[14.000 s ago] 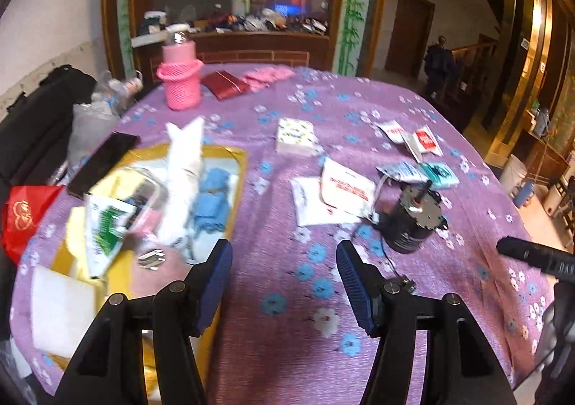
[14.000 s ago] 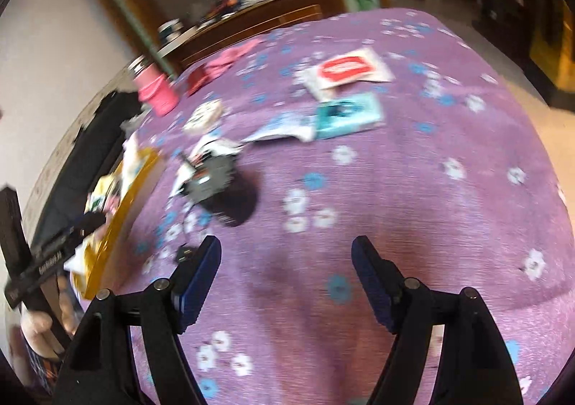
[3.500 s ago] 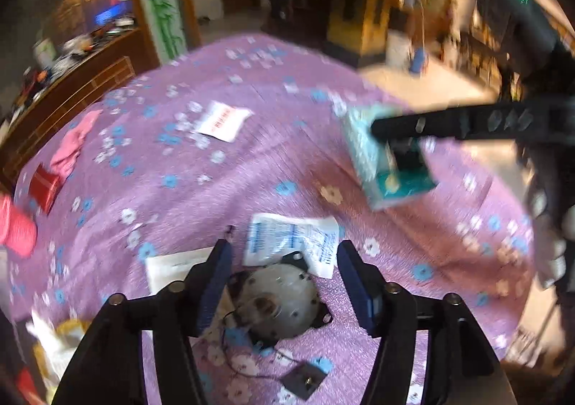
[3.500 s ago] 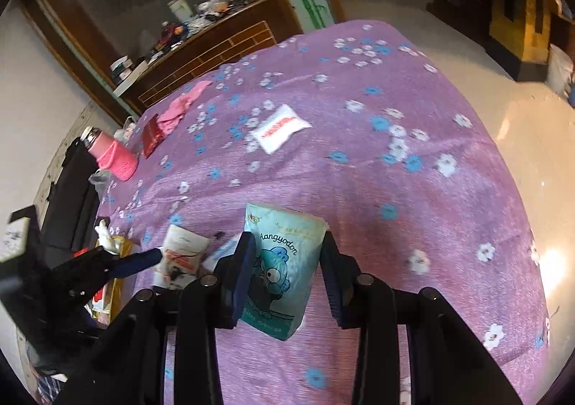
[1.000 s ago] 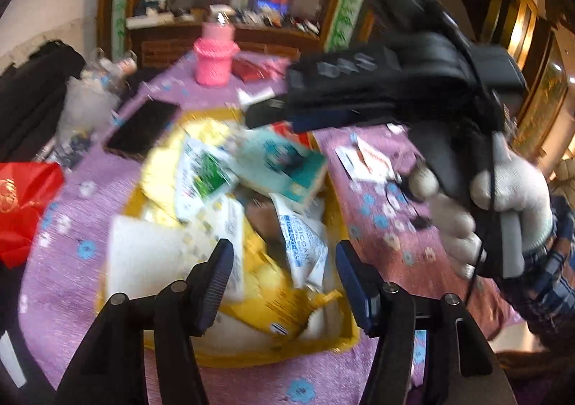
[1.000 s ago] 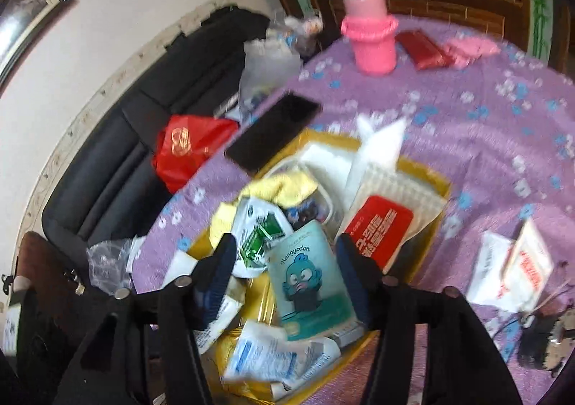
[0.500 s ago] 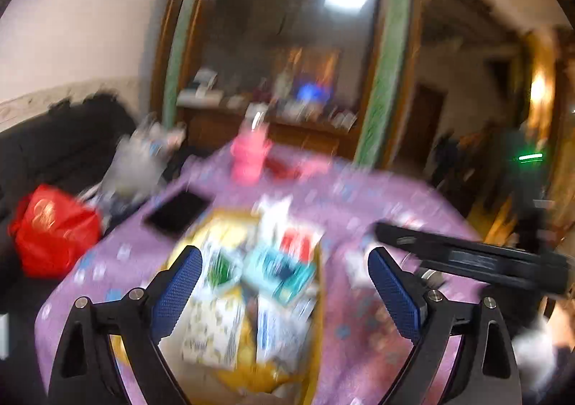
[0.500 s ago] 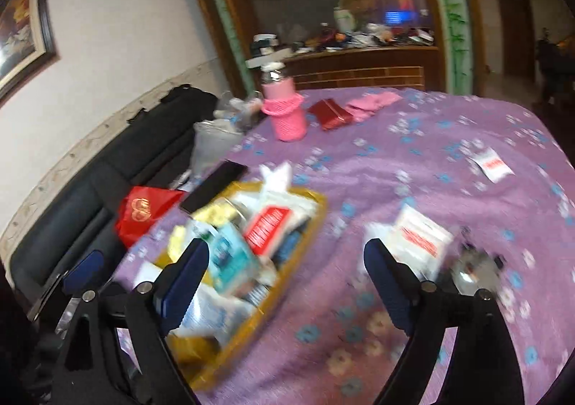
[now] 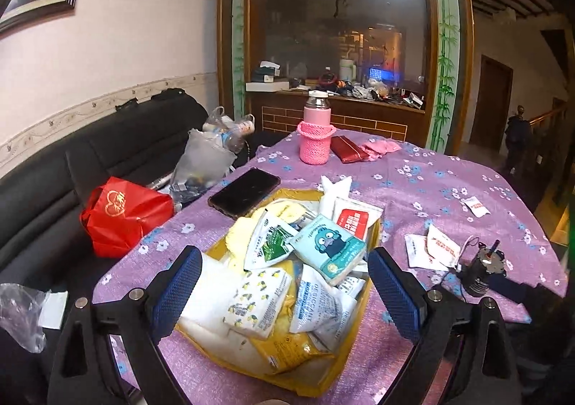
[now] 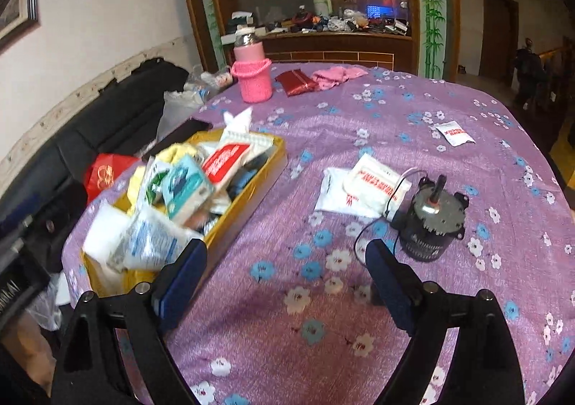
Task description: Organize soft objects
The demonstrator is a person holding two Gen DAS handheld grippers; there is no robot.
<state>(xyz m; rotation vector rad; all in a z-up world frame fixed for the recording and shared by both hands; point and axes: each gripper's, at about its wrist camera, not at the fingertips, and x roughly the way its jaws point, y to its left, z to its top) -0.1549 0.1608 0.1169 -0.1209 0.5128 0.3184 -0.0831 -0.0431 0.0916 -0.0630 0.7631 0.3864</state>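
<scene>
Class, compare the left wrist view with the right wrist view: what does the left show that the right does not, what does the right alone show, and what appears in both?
Only the left wrist view shows the whole black phone beside the yellow tray and the clear crumpled bag at lower left.

Only the right wrist view shows the bare stretch of purple tablecloth in front of the motor.

Both show the tray of soft packets, the teal cartoon pack on top, the pink bottle, the motor and open, empty tongs.
</scene>
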